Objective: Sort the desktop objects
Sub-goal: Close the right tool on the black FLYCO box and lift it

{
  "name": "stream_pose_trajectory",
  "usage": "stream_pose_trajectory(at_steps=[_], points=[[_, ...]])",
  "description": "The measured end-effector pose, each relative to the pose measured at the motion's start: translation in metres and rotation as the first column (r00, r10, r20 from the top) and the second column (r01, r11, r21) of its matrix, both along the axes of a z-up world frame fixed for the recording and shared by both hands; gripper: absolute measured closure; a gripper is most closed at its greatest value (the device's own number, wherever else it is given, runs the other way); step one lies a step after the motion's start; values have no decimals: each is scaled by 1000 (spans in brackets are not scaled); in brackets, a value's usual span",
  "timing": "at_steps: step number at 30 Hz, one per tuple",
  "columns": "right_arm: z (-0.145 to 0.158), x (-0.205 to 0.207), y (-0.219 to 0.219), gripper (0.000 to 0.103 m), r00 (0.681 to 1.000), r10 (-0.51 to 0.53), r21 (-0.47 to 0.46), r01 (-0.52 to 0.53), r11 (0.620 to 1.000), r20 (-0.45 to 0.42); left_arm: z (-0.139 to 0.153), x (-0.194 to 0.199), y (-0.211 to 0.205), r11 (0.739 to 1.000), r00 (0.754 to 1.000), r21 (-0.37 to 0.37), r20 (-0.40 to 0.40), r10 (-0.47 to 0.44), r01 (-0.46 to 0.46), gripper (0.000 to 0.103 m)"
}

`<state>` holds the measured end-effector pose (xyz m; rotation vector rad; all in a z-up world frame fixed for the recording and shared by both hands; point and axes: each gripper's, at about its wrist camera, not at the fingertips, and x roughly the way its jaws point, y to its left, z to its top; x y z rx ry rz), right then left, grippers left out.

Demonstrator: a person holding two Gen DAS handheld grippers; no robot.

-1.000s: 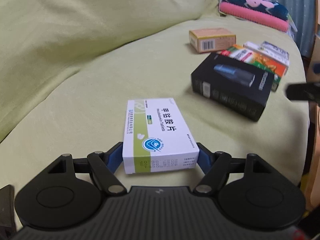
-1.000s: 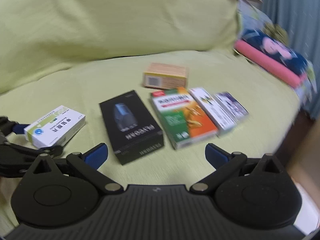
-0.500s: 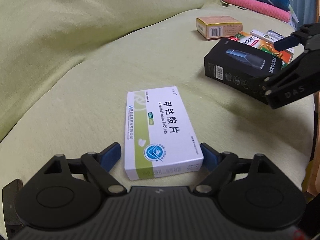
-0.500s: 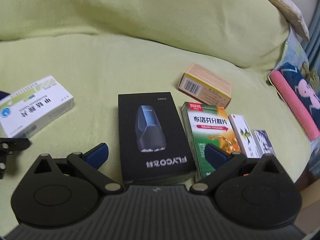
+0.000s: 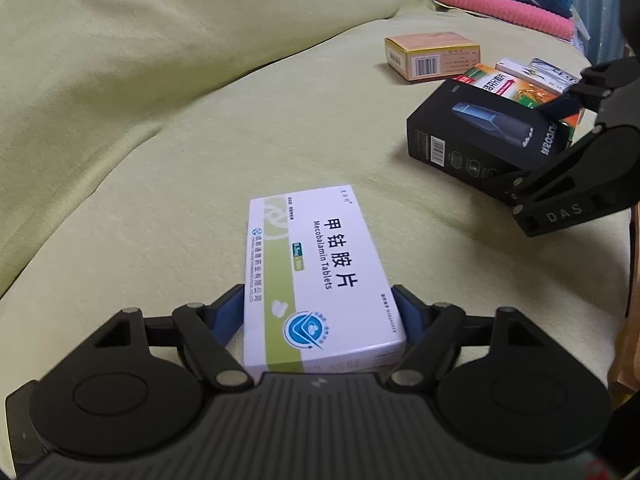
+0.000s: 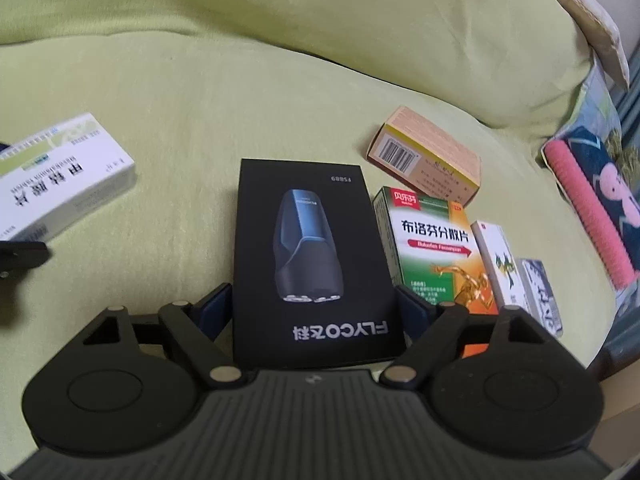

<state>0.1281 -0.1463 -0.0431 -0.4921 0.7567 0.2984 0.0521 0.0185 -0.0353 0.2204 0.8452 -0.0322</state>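
A white and green tablet box (image 5: 320, 272) lies on the green sofa cover, and my left gripper (image 5: 320, 312) is shut on its near end. A black shaver box (image 6: 312, 260) lies flat in the right wrist view, and my right gripper (image 6: 314, 312) is shut on its near end. The shaver box (image 5: 484, 136) and the right gripper also show at the right of the left wrist view. The tablet box (image 6: 56, 180) shows at the left of the right wrist view.
Right of the shaver box lie a green and orange box (image 6: 436, 256), two small white boxes (image 6: 500, 268) and, behind, a tan and yellow box (image 6: 428, 156). A pink and blue cloth (image 6: 596, 196) lies at the sofa's right end. The backrest (image 6: 280, 12) rises behind.
My left gripper closed onto the tablet box. My right gripper moved forward over the shaver box and closed on its near end.
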Motion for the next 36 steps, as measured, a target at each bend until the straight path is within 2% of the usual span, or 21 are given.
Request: stream_pose_trajectory(at_steps=[4, 10, 14, 17, 22, 25, 27, 28, 36], points=[[8, -12, -1, 22, 998, -18, 29, 20, 999, -64, 6, -3, 4, 999, 999, -8, -24, -37, 37, 30], [15, -33, -6, 25, 966, -60, 138, 98, 986, -252, 8, -16, 8, 993, 990, 16, -78, -114, 115, 30], [16, -41, -4, 25, 964, -75, 125, 109, 986, -256, 10, -17, 7, 994, 990, 19, -92, -108, 110, 27], [21, -42, -4, 6, 966, -67, 140, 104, 985, -249, 11, -13, 3, 993, 990, 35, -94, -105, 109, 22], [30, -34, -2, 6, 974, -51, 149, 85, 985, -221, 10, 0, -2, 995, 991, 23, -94, -92, 94, 21], [25, -25, 3, 10, 972, -39, 112, 66, 992, -230, 7, 6, -6, 995, 990, 37, -103, -92, 96, 21], [20, -22, 5, 23, 969, -29, 98, 55, 994, -245, 7, 9, -6, 995, 990, 30, -108, -88, 92, 24], [18, -21, 5, 27, 967, -27, 100, 54, 993, -252, 6, 10, -6, 996, 990, 26, -110, -87, 90, 29], [17, -26, 3, 27, 973, -41, 114, 68, 991, -229, 9, 3, -5, 994, 992, 33, -72, -104, 106, 32]])
